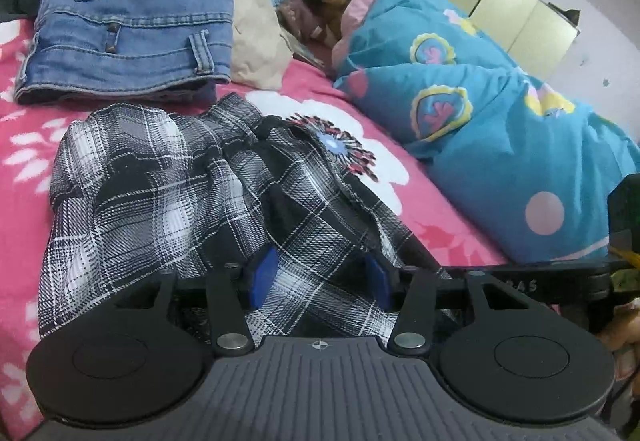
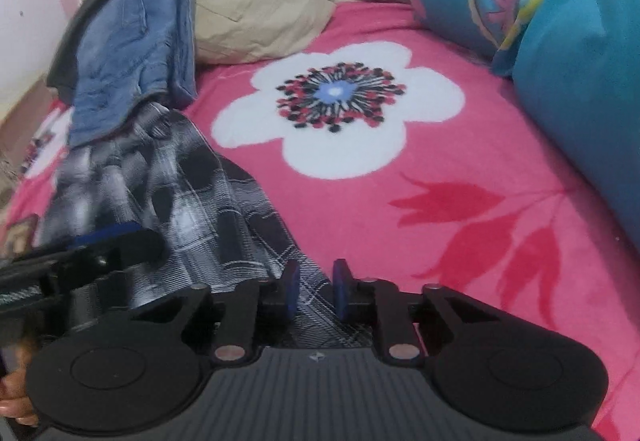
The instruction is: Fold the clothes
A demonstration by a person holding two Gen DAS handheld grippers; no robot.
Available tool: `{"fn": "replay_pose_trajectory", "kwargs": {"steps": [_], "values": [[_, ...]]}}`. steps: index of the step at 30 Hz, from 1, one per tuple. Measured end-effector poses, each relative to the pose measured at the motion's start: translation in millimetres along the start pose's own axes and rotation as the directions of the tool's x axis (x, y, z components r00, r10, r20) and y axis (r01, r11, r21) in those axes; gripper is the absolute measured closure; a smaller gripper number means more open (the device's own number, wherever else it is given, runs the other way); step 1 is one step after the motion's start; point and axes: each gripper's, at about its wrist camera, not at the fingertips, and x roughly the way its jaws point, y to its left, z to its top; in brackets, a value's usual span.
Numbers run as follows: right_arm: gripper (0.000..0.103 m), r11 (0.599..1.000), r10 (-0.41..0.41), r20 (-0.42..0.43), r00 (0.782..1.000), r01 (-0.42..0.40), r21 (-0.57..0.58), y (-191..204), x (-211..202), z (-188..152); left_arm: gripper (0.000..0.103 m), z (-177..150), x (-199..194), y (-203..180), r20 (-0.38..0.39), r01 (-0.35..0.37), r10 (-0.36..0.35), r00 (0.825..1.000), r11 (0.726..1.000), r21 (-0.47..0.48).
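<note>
the plaid garment lies rumpled on the pink flowered bed, just in front of the folded jeans and stretching from them back toward both hands. its long axis runs from the jeans toward the near edge of the bed, so both tools meet it at its near end.

the left hand-held gripper has plaid cloth lying between its blue pads, which stand fairly wide apart; cloth bunches against each pad, but whether they truly press on it i cannot tell. the right hand-held gripper sits at the corner of the garment farthest from the jeans, its pads narrowly spaced with a strip of plaid fabric running between them; a sliver of gap shows, so it does not look clamped yet.

judging by this, both hands are placed on the near hem, ready to carry it toward the jeans for a fold.

beside the jeans lies a beige pillow, and well apart from them, across the white flower print, a blue quilt. neither crowds the garment; only the jeans, touching its far end, limit how far it can be folded.
</note>
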Motion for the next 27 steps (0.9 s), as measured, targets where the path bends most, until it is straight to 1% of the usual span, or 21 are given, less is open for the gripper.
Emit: {"fn": "replay_pose_trajectory", "kwargs": {"steps": [2, 4, 6, 12, 14, 15, 16, 18, 21, 24, 27], "values": [[0.084, 1.0, -0.006, -0.003, 1.0, 0.007, 0.026, -4.7, -0.9, 1.1, 0.054, -0.4, 0.1, -0.1, 0.003, 0.0, 0.0, 1.0, 1.0, 0.001], [0.076, 0.998, 0.004, -0.032, 0.999, -0.002, 0.058, -9.6, 3.4, 0.1, 0.054, -0.8, 0.1, -0.4, 0.006, -0.001, 0.001, 1.0, 1.0, 0.003], [0.074, 0.997, 0.009, -0.039, 0.999, -0.005, 0.08, -12.1, 6.3, -1.4, 0.054, -0.9, 0.1, -0.9, 0.008, -0.003, 0.003, 1.0, 1.0, 0.004], [0.073, 0.996, 0.029, -0.037, 0.999, -0.026, 0.087, -6.4, 0.9, -6.3, 0.054, -1.8, 0.0, 0.2, 0.014, -0.001, 0.001, 1.0, 1.0, -0.006], [0.086, 0.998, 0.024, -0.036, 0.999, -0.022, 0.051, 0.9, -1.0, -7.8, 0.054, -1.9, -0.1, -0.1, 0.015, -0.002, 0.002, 1.0, 1.0, -0.005], [0.102, 1.0, 0.005, -0.03, 1.0, -0.004, 0.023, 6.7, -2.1, -8.0, 0.054, -1.8, -0.2, 0.3, 0.016, -0.001, 0.001, 1.0, 1.0, -0.007], [0.102, 1.0, -0.017, -0.018, 1.0, 0.017, -0.002, 12.0, -4.1, -8.3, 0.054, -1.7, -0.3, 0.6, 0.016, 0.0, 0.0, 1.0, 1.0, -0.009], [0.102, 0.996, -0.074, 0.036, 0.997, 0.076, -0.05, 22.4, -9.7, -8.1, 0.054, -1.8, -0.6, 1.5, 0.017, 0.003, -0.003, 1.0, 1.0, -0.012], [0.102, 0.987, -0.145, 0.105, 0.984, 0.152, -0.056, 25.7, -13.0, -5.7, 0.055, -2.2, -1.1, 2.5, 0.019, 0.005, -0.005, 1.0, 1.0, -0.012], [0.102, 0.977, -0.201, 0.117, 0.972, 0.208, -0.046, 22.5, -2.1, -6.8, 0.055, -2.7, -1.0, 2.5, 0.02, 0.005, -0.005, 1.0, 1.0, -0.007], [0.102, 0.965, -0.25, 0.104, 0.963, 0.256, -0.05, 19.5, 18.5, -11.7, 0.055, -3.1, -1.0, 2.0, 0.021, 0.005, -0.005, 1.0, 1.0, -0.009]]}}
